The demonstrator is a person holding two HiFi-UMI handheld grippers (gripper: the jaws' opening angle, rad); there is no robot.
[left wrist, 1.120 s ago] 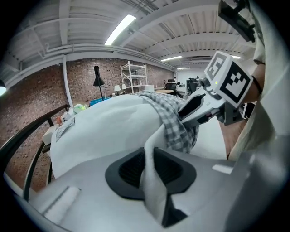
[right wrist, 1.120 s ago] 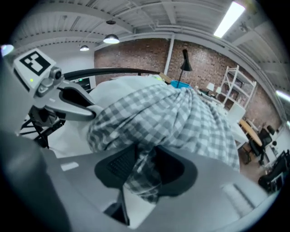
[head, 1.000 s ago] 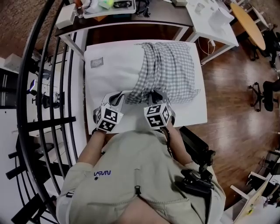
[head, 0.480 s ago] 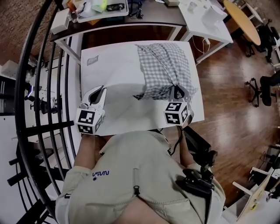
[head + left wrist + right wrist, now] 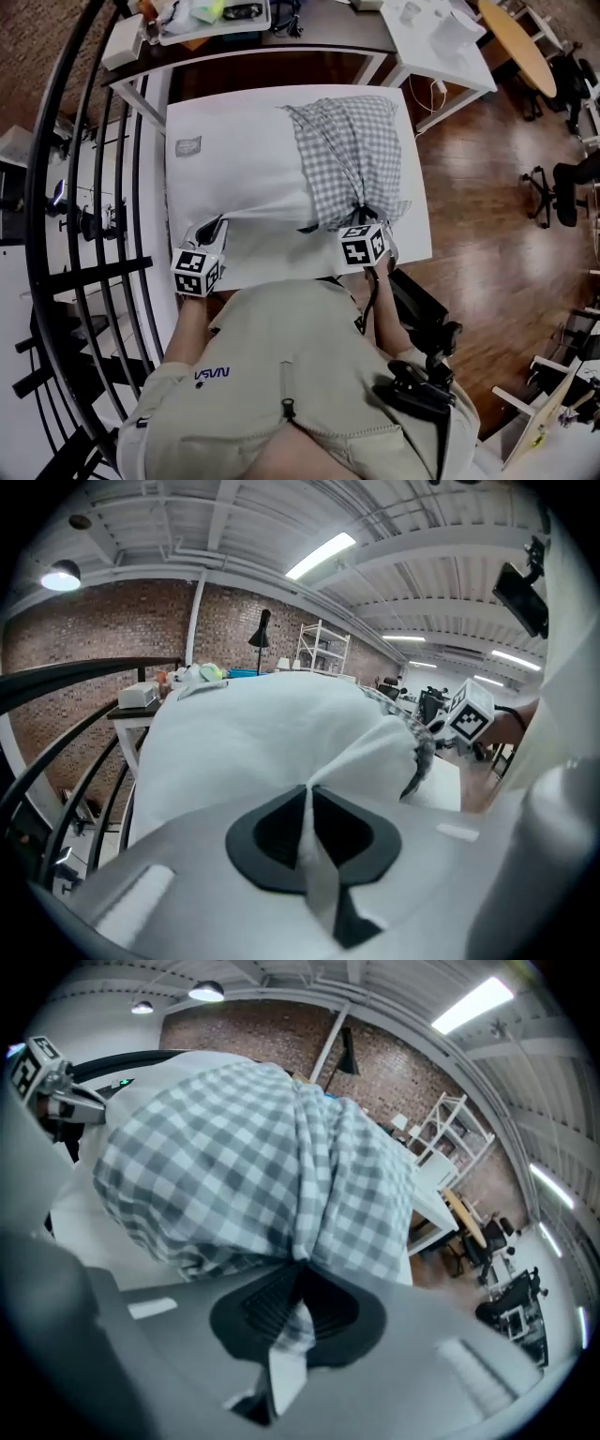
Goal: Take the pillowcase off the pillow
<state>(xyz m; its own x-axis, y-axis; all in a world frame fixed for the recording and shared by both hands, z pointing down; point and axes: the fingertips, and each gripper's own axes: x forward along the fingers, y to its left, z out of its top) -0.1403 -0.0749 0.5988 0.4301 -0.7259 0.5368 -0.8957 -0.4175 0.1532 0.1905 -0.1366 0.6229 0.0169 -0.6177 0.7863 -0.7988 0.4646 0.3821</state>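
Observation:
A white pillow (image 5: 239, 164) lies on the white table (image 5: 281, 264), its right half inside a grey-and-white checked pillowcase (image 5: 352, 155). My left gripper (image 5: 214, 227) is shut on the pillow's near left corner; in the left gripper view white cloth (image 5: 262, 733) is pinched between the pads (image 5: 281, 827). My right gripper (image 5: 364, 212) is shut on a gathered fold at the pillowcase's near edge; checked cloth (image 5: 253, 1166) runs between its pads (image 5: 323, 1312). The two grippers stand far apart along the table's near edge.
A dark desk with a tray of small items (image 5: 216, 14) stands behind the table. A black curved railing (image 5: 84, 187) runs along the left. To the right are wood floor (image 5: 497, 206), a white table (image 5: 441, 37) and office chairs (image 5: 567, 187).
The grippers have moved apart: the left went left with the pillow's corner, the right went right with the pillowcase. More white pillow is bare and the checked cloth sits further right.

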